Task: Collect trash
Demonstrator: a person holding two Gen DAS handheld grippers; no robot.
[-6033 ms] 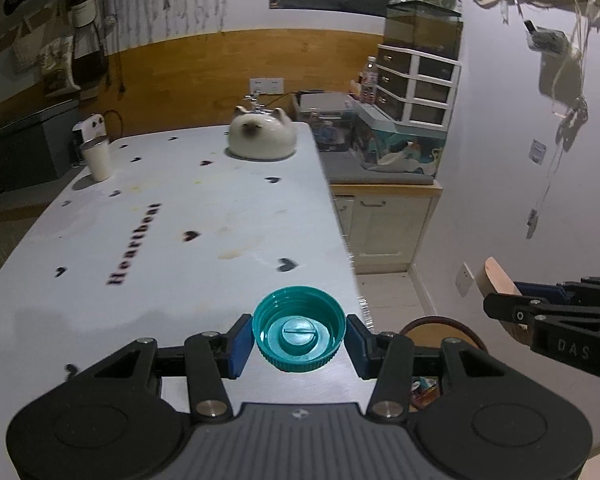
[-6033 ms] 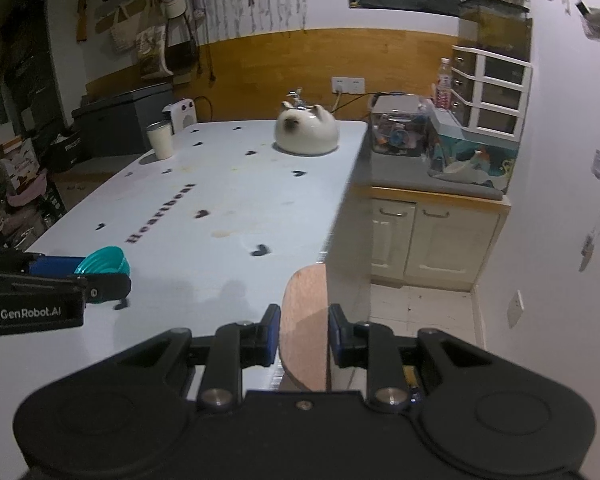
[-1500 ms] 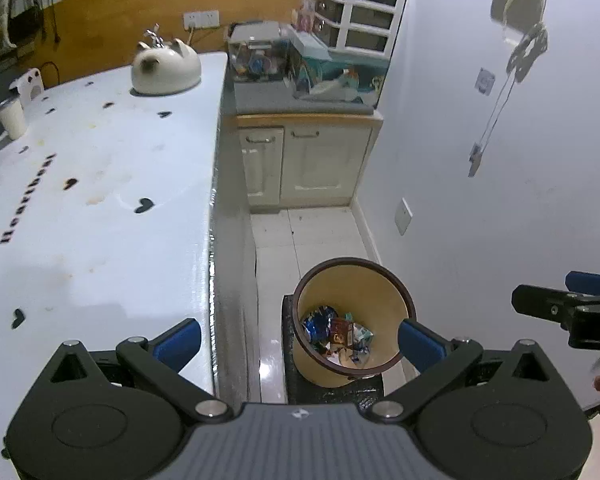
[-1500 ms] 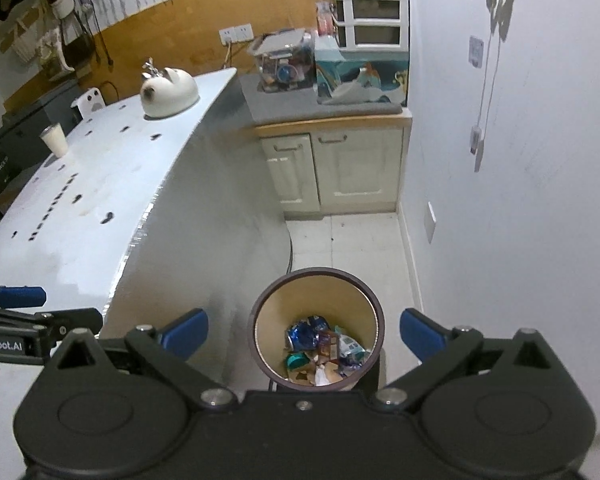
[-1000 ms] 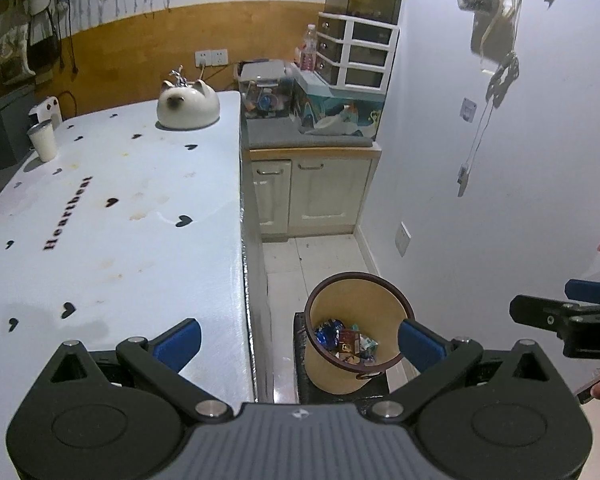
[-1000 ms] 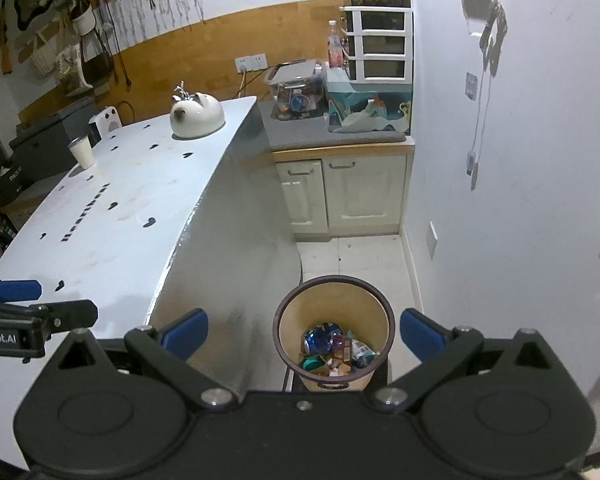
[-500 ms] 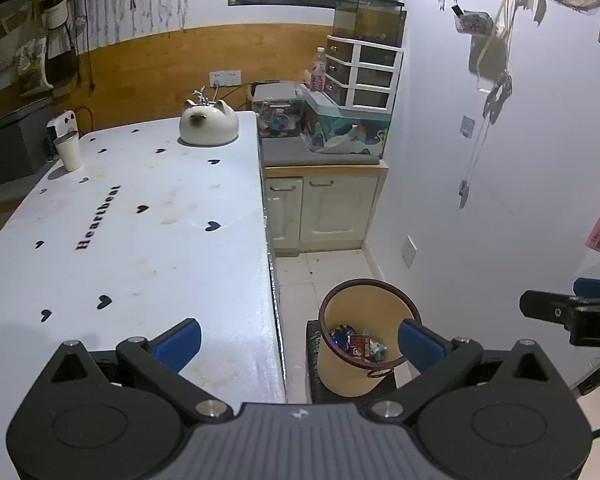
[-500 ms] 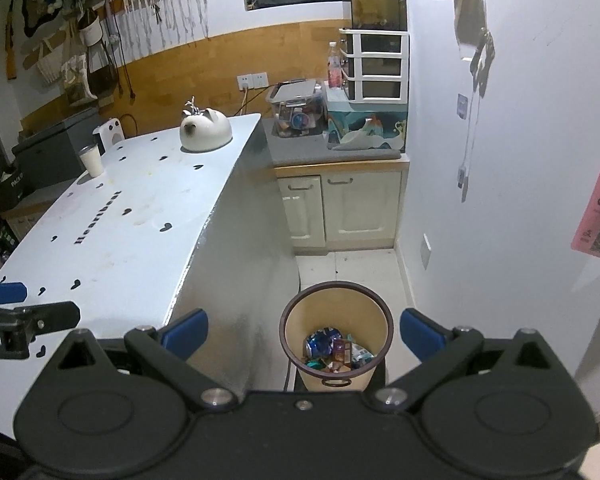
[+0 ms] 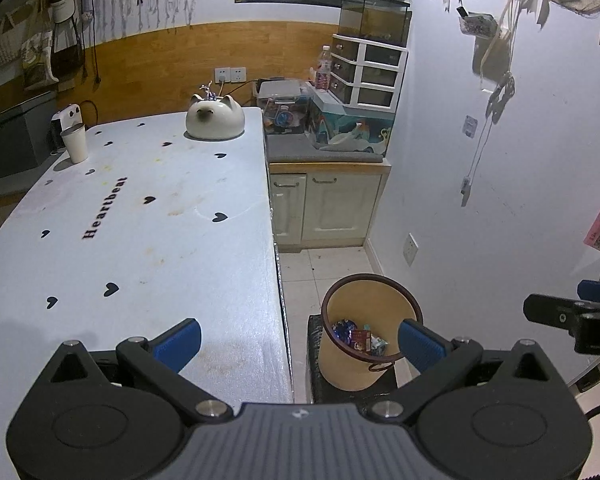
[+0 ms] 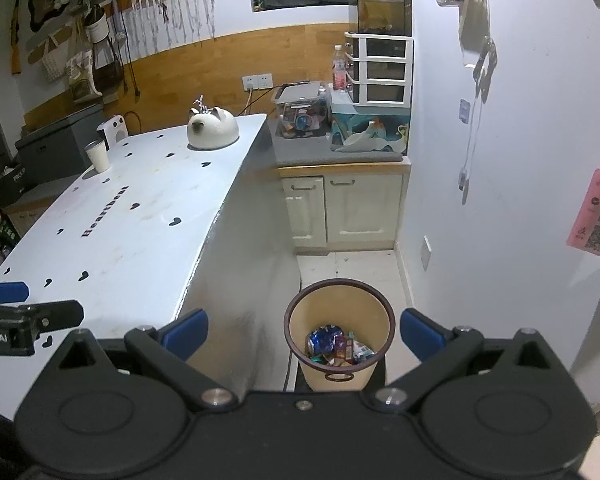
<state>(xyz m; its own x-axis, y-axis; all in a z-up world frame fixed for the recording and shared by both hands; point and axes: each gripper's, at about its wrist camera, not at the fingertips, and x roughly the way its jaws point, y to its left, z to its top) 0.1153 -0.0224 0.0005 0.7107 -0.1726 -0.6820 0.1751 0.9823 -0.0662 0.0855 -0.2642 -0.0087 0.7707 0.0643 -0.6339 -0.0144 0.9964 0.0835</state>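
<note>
Now both grippers hang empty above the waste bin.
Left gripper and right gripper gape wide, holding nothing, apparently because their trash already lies inside.

Between the right gripper's jaws stands a smooth matt tan plastic bin holding glossy wrappers; left of them, a matt white tabletop.

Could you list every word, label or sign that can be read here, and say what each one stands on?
"Heartbeat": on the table.
"obot.AI", cut off by the frame: on the left gripper, seen from the right wrist.
"D", cut off: on the right gripper, seen from the left wrist.
Pink sign on the wall: codes and print too small to read.
Bottle label: too blurred.
</note>
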